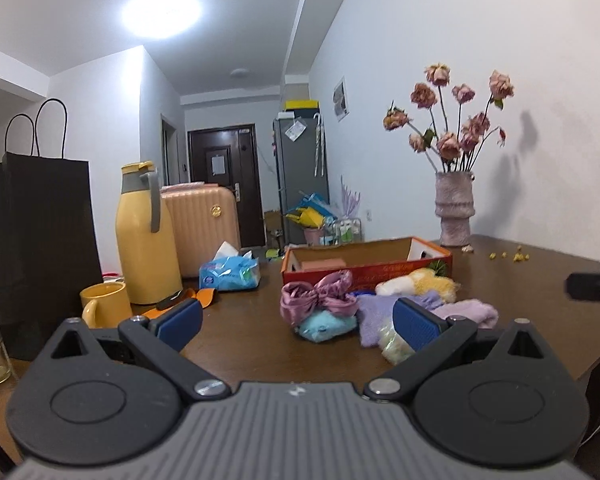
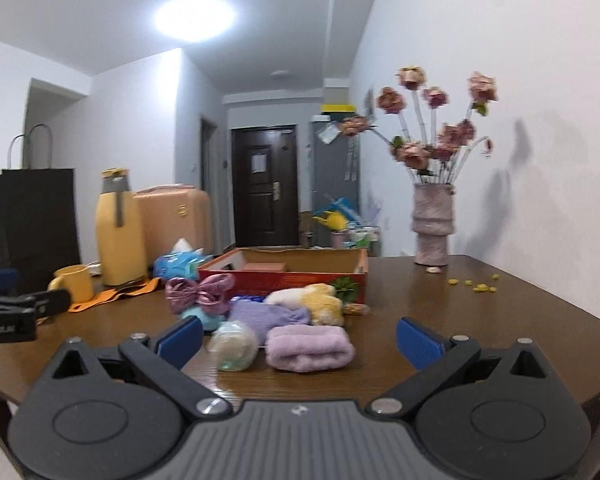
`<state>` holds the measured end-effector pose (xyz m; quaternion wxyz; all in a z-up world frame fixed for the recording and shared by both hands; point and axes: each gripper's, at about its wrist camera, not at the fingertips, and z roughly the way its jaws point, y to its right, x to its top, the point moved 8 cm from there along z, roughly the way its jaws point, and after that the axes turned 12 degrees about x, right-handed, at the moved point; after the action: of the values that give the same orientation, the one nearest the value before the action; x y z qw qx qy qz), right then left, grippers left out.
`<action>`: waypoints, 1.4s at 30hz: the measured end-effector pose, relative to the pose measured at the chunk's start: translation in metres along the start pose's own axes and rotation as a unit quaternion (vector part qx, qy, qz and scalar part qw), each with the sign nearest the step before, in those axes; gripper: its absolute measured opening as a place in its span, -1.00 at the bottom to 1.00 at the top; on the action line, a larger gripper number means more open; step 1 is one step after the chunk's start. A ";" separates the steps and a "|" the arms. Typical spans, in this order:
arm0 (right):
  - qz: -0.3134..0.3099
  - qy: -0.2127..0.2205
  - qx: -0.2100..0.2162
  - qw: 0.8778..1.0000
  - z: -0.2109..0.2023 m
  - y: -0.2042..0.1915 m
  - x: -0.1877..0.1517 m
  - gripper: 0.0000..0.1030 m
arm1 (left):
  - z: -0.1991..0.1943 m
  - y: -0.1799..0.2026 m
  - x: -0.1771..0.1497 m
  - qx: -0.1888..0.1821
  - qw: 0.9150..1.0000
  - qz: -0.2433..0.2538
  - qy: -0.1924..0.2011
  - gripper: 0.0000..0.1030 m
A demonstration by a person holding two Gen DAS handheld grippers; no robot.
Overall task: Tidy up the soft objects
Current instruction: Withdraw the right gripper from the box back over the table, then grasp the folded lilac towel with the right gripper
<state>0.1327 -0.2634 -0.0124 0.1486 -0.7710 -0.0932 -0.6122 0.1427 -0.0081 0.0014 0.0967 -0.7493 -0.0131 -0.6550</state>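
Apparently at start: we held left gripper (image 1: 298, 326) and right gripper (image 2: 300, 338) spread wide, grasping nothing. Soft pile (image 2: 284, 312) lay on table (image 2: 500, 320), just before box (image 2: 284, 276). Next, we judged: right closes on towel (image 2: 310, 346), lifts into box.

Surface (image 2: 500, 320): dark brown wood grain, glossy, reflecting light. Red box (image 2: 284, 278): cardboard, printed glossy outside, plain brown inside. Pink bow (image 1: 318, 294): satin-like cloth with sheen. Lilac rolled towel (image 2: 310, 348): soft, fluffy, matt pile. Yellow plush (image 2: 320, 300): fuzzy cloth. Vase (image 1: 455, 208): rough, ridged, matt pinkish finish. Yellow jug (image 1: 146, 236): smooth, low-gloss, with grey handle. Black bag (image 1: 36, 240): matt paper. Left gripper (image 1: 296, 322): matt black plastic arms, blue textured pads, bright metal pivot screws.
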 end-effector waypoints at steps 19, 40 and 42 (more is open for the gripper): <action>0.022 -0.051 -0.001 0.998 0.083 0.042 -0.028 0.95 | 0.100 0.082 -0.028 -0.077 0.992 0.029 -0.097 1.00; 0.164 -0.149 0.048 0.974 0.221 0.105 -0.042 0.02 | 0.158 0.115 -0.020 -0.129 0.981 -0.032 -0.139 0.48; 0.167 -0.152 0.051 0.973 0.221 0.105 -0.047 -0.17 | 0.158 0.115 -0.020 -0.117 0.983 -0.016 -0.140 0.48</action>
<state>0.3583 -0.2838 -0.1154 0.2720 -0.8511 -0.0156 -0.4488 0.3119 -0.0932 -0.0528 -0.0049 -0.8396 0.0377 -0.5419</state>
